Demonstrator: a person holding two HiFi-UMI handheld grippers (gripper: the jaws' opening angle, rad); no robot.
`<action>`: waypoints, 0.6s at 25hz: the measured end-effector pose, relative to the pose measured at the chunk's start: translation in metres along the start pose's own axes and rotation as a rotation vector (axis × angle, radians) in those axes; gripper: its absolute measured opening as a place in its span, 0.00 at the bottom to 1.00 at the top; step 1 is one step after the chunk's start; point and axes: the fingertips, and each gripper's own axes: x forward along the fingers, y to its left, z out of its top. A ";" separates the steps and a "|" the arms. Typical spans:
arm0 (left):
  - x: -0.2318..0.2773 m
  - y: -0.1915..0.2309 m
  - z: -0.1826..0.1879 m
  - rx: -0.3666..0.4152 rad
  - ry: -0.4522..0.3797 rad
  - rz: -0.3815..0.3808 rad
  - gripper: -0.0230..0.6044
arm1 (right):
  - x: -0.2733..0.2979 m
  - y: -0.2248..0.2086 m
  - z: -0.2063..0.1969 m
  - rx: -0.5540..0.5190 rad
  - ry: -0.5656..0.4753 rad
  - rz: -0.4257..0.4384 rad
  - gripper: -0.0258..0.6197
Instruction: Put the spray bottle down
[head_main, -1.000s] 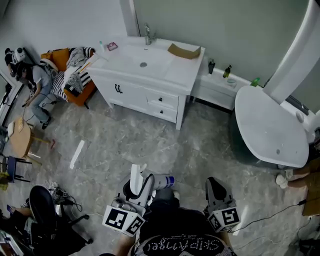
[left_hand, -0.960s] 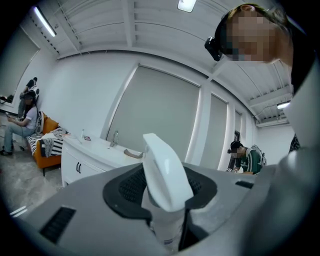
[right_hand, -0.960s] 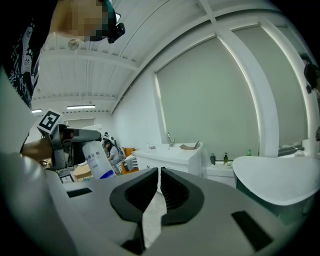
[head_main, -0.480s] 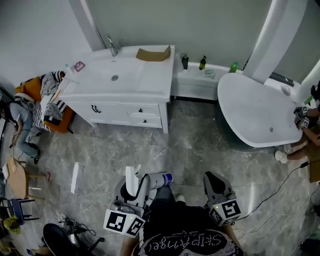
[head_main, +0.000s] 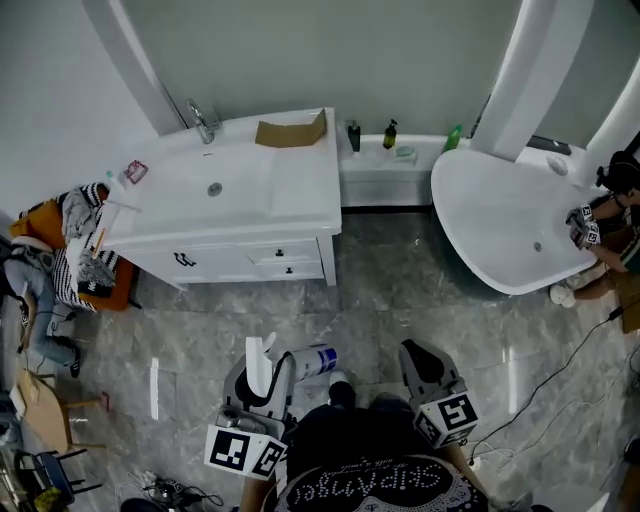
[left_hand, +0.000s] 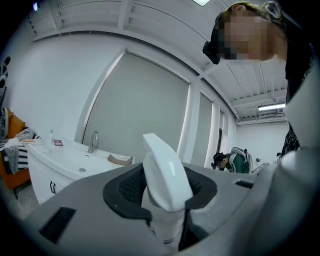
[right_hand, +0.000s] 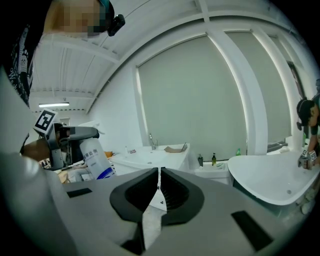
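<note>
Head view: high up, aimed steeply down; counter (head_main: 300, 190) well ahead. Left gripper view: low, near level, along its jaws, counter off to their left. Right gripper view: same height, counter straight beyond jaws. All three share the counter.

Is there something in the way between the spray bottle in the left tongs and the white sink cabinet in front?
Nothing visible. Only bare floor lies between the spray bottle, held in the left tongs, and the sink cabinet. A cardboard piece lies at the countertop's back edge.
</note>
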 end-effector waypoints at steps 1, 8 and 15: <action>0.001 0.006 0.001 0.006 0.004 -0.001 0.28 | 0.007 0.004 -0.001 0.007 0.003 0.003 0.09; 0.002 0.040 -0.006 -0.019 0.029 0.028 0.28 | 0.042 0.027 -0.006 -0.013 0.049 0.059 0.09; 0.015 0.067 -0.008 -0.037 0.048 0.090 0.28 | 0.080 0.026 -0.002 -0.023 0.086 0.117 0.09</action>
